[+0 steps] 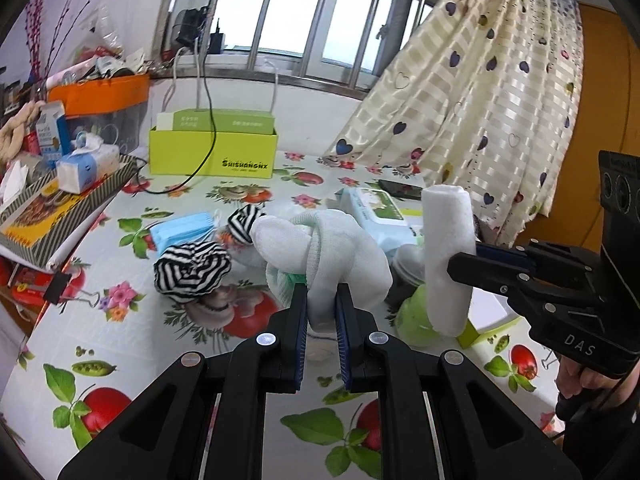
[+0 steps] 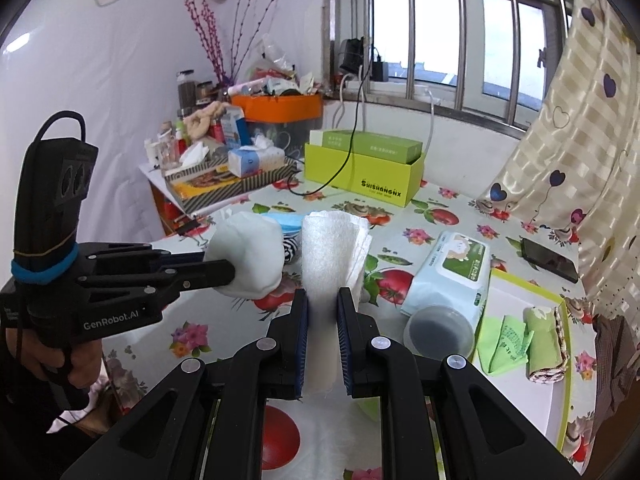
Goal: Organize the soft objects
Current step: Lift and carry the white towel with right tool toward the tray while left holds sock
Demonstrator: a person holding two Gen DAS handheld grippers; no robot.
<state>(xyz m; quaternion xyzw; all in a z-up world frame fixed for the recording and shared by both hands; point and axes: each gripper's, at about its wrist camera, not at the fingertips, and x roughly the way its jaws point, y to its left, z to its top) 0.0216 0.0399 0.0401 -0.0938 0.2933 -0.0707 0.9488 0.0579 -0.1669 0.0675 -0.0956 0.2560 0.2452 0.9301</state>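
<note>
Our left gripper [image 1: 322, 294] is clamped on a bundled white sock [image 1: 320, 248], holding it above the fruit-print tablecloth [image 1: 168, 360]; from the right wrist view the same bundle [image 2: 248, 256] sits pinched at the tip of the left gripper [image 2: 224, 270]. Our right gripper [image 2: 323, 300] grips a rolled white towel [image 2: 328, 264], which stands upright between its fingers; seen from the left, that roll [image 1: 446, 256] is close beside the sock and held by the right gripper [image 1: 460, 268].

Beyond them on the cloth we see two black-and-white striped socks [image 1: 192, 270], a blue face mask [image 1: 182, 232] and a pack of wet wipes [image 2: 452, 276] with a clear plastic cup [image 2: 440, 330] beside it. To the right a tray [image 2: 528, 280] holds a green cloth [image 2: 506, 342] and a green rolled towel [image 2: 546, 342]. A yellow-green box [image 1: 212, 152] stands further back near the window.
</note>
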